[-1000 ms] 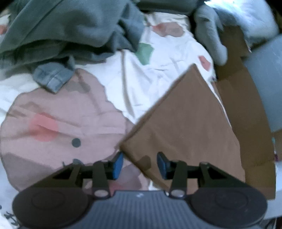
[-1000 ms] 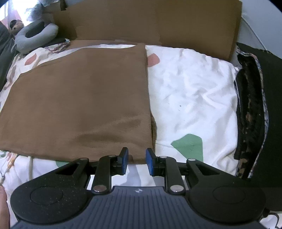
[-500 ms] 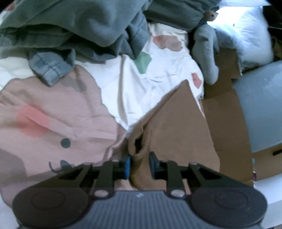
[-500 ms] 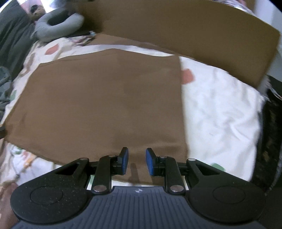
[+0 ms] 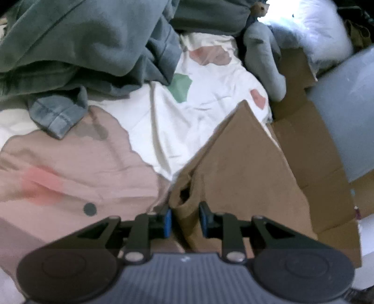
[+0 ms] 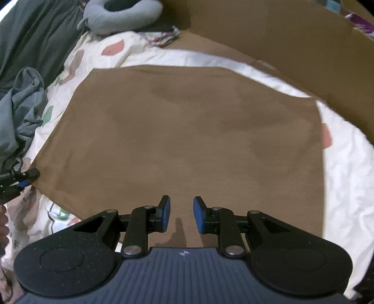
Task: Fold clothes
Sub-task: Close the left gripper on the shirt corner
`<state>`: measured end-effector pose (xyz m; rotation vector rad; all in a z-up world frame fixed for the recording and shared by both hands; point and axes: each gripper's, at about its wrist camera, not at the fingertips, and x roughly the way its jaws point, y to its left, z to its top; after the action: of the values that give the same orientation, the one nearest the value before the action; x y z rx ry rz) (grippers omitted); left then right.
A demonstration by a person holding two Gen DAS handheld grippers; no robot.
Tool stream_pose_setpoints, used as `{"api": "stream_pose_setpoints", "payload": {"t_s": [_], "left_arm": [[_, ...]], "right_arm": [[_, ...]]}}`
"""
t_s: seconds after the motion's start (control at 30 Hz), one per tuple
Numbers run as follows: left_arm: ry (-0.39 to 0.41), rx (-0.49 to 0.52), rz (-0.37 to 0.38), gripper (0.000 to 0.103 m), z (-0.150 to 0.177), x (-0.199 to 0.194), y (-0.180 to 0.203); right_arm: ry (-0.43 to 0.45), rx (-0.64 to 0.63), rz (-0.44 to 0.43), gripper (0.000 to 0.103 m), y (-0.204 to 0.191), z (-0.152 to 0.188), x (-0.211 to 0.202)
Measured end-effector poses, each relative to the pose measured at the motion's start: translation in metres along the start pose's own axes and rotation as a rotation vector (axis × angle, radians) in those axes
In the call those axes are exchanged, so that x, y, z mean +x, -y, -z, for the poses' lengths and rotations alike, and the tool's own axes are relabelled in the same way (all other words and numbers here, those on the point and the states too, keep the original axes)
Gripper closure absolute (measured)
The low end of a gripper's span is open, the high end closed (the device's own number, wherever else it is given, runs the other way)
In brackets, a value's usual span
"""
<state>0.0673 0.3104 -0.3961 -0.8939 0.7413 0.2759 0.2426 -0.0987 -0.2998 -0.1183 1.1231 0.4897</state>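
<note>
A brown cloth (image 6: pixel 187 131) lies spread flat on the patterned white bedsheet (image 6: pixel 346 177). In the left wrist view its near-left corner (image 5: pixel 187 187) is bunched up between the blue pads of my left gripper (image 5: pixel 185 221), which press on it while the jaws are opening slightly. The same gripper shows at the left edge of the right wrist view (image 6: pixel 25 179), at that corner. My right gripper (image 6: pixel 181 215) hovers over the cloth's near edge, pointing steeply down. Its jaws stand a little apart with nothing between them.
A heap of grey-green clothes (image 5: pixel 81 46) lies on the bed to the left. A grey neck pillow (image 6: pixel 124 14) sits at the head. Flat cardboard (image 6: pixel 280 46) lines the far side of the bed, and a white pillow (image 5: pixel 315 25) lies beyond it.
My left gripper closed around the cloth's corner and gathered it into a bunch. My right gripper swung left from the cloth's right corner to over its near edge.
</note>
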Motion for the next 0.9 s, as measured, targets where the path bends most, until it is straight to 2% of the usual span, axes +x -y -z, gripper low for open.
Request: {"api": "stream_pose_setpoints", "payload": {"t_s": [0.27, 0.37, 0.47, 0.63, 0.73, 0.8, 0.9], "left_arm": [[0.012, -0.039, 0.056, 0.079, -0.001, 0.004, -0.006], [0.015, -0.043, 0.075, 0.091, -0.002, 0.004, -0.004], [0.030, -0.065, 0.096, 0.093, -0.003, 0.001, -0.003], [0.035, -0.061, 0.113, 0.096, -0.005, -0.003, 0.002], [0.032, -0.084, 0.124, 0.096, -0.008, -0.006, 0.002], [0.030, -0.095, 0.133, 0.096, -0.009, -0.008, 0.004], [0.019, -0.096, 0.137, 0.096, -0.012, -0.008, 0.006]], "right_arm": [[-0.045, 0.010, -0.016, 0.078, -0.048, -0.005, 0.043], [-0.051, 0.059, 0.012, 0.083, -0.054, 0.000, 0.056], [-0.031, 0.095, 0.023, 0.086, -0.061, 0.011, 0.061], [0.032, 0.055, 0.059, 0.086, -0.083, 0.029, 0.060], [0.056, 0.073, 0.046, 0.086, -0.094, 0.038, 0.060], [0.087, 0.037, 0.075, 0.086, -0.104, 0.044, 0.056], [0.113, 0.054, 0.100, 0.086, -0.107, 0.056, 0.049]]}}
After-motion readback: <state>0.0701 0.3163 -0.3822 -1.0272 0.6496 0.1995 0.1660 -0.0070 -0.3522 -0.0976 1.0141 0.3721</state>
